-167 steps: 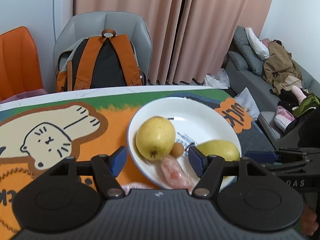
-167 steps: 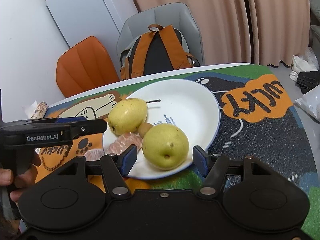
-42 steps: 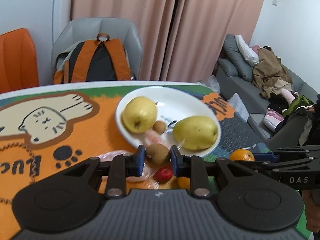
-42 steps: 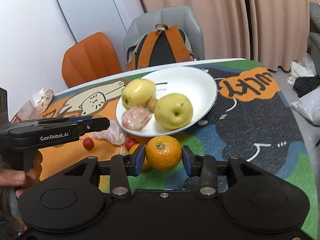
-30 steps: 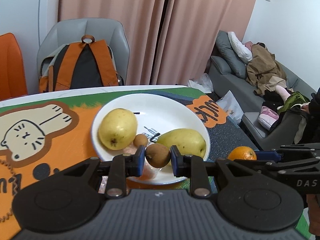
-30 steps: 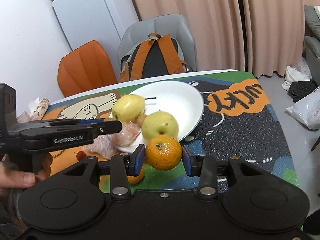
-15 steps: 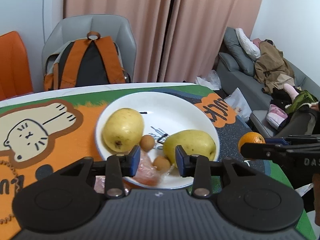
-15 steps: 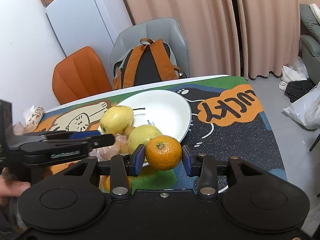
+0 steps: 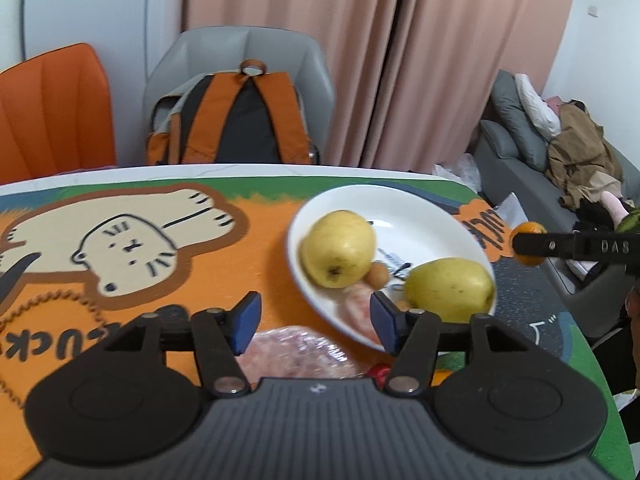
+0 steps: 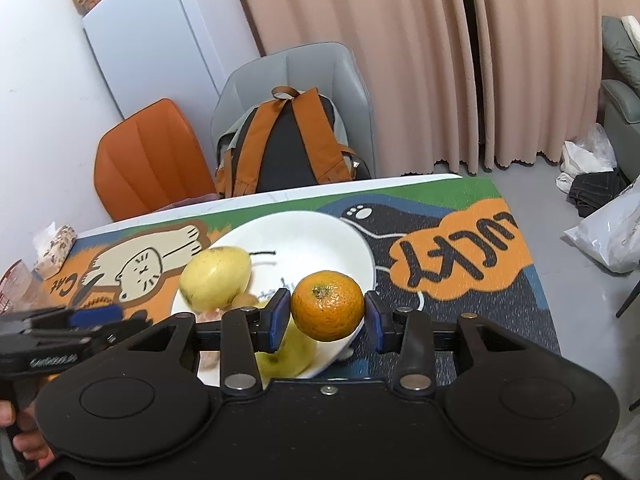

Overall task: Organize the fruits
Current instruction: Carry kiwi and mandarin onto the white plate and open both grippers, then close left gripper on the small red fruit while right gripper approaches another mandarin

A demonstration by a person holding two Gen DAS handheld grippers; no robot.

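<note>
A white plate (image 9: 416,204) sits on the cartoon mat and holds two yellow pears (image 9: 338,249) (image 9: 449,289), two small brown fruits (image 9: 377,274) and a wrapped pink piece (image 9: 356,310). My left gripper (image 9: 315,322) is open and empty, just before the plate's near-left rim. My right gripper (image 10: 326,312) is shut on an orange (image 10: 327,311) and holds it above the plate's near-right rim (image 10: 360,248). The orange also shows in the left wrist view (image 9: 528,232).
A wrapped pink packet (image 9: 296,350) and a small red fruit (image 9: 378,372) lie on the mat near my left gripper. A grey chair with an orange backpack (image 9: 236,116) and an orange chair (image 9: 52,112) stand behind the table. A sofa (image 9: 520,148) stands to the right.
My left gripper opened, let the small brown fruit go onto the plate, then opened wider and swung left. My right gripper lifted the orange and carried it over the plate's rim.
</note>
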